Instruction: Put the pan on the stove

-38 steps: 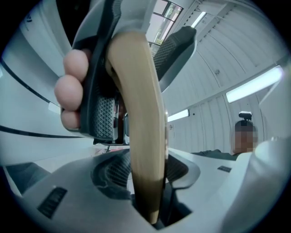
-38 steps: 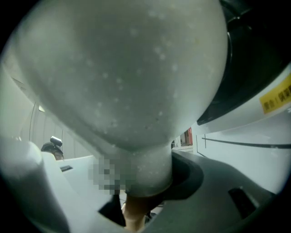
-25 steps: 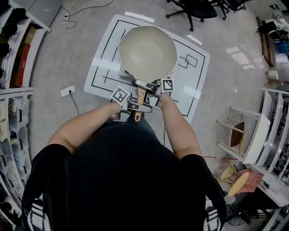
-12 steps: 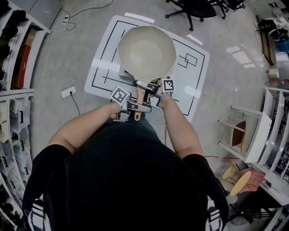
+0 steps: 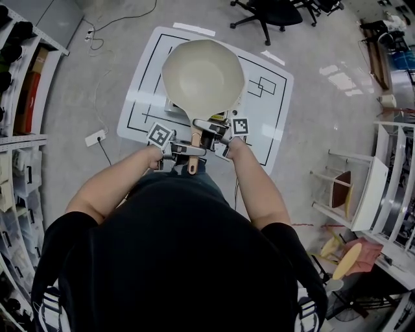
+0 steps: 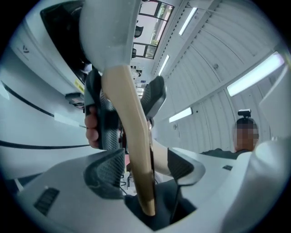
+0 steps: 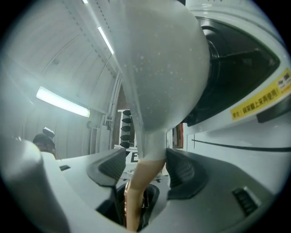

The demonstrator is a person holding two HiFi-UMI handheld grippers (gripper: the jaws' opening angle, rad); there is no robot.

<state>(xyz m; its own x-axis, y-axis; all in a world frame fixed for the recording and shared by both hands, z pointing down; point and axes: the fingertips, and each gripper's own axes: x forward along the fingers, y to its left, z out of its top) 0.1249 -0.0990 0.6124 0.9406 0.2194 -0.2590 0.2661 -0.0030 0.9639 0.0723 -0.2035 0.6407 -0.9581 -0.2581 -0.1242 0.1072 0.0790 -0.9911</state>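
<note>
The pan (image 5: 202,78), cream inside with a wooden handle (image 5: 194,155), sits on the stove (image 5: 171,104) in the middle of the white table (image 5: 272,110). My left gripper (image 5: 192,151) reaches in from the left around the handle's outer end. My right gripper (image 5: 202,125) comes from the right near the pan's neck. Both have just been opening. In the left gripper view the handle (image 6: 134,150) stands between the pads (image 6: 109,168) with gaps either side. In the right gripper view the handle (image 7: 144,182) sits between spread pads (image 7: 182,170), unpressed.
Storage shelves (image 5: 19,97) line the left side and a white rack (image 5: 363,194) stands at the right. An office chair (image 5: 275,13) is beyond the table. A power strip (image 5: 95,137) and its cable lie on the floor at the left.
The pan stays on the stove with both grippers at its handle. The whole view has shifted slightly to the left. The arms have hardly moved.
</note>
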